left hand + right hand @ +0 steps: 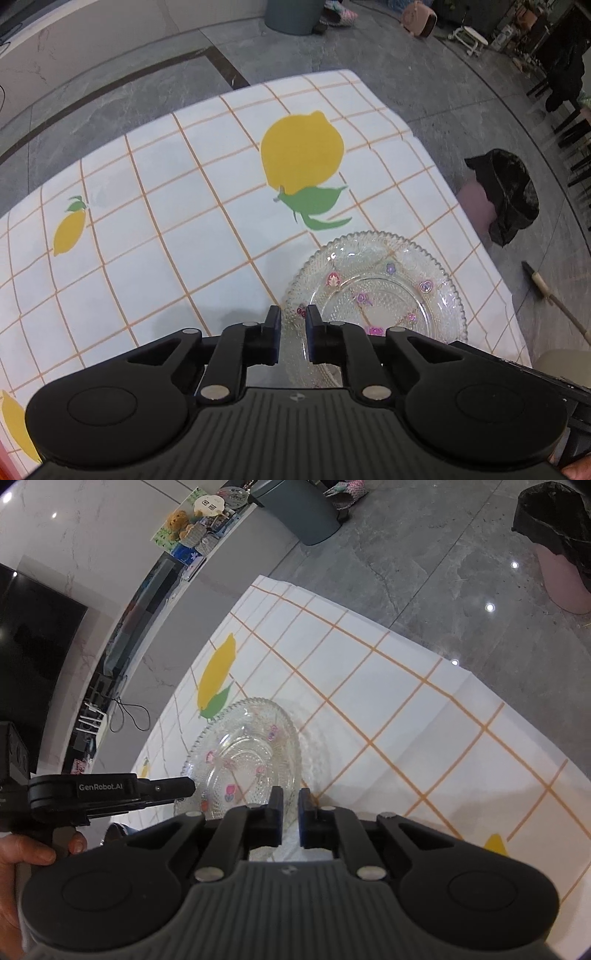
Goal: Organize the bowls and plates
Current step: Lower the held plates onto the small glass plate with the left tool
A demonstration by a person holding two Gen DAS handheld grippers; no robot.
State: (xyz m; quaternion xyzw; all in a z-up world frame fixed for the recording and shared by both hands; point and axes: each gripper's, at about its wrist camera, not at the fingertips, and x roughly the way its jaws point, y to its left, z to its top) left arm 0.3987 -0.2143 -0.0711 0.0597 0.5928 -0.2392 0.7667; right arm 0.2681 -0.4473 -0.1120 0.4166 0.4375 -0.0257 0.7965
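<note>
A clear glass plate (373, 291) with a beaded rim and small pink and purple flower prints lies on the lemon-print tablecloth (166, 221). My left gripper (293, 325) hovers over the plate's near-left rim, its fingers nearly shut with only a narrow gap and nothing clamped between them. In the right wrist view the same plate (243, 753) lies just ahead of my right gripper (290, 805), whose fingers are also nearly shut, over the plate's near-right rim. The left gripper (184, 788) reaches in from the left beside the plate.
The table's far and right edges drop to a grey tiled floor. A pink bin with a black bag (506, 195) and a broom handle (554, 299) stand to the right. A grey bin (299, 509) and a white counter (155, 602) are beyond the table.
</note>
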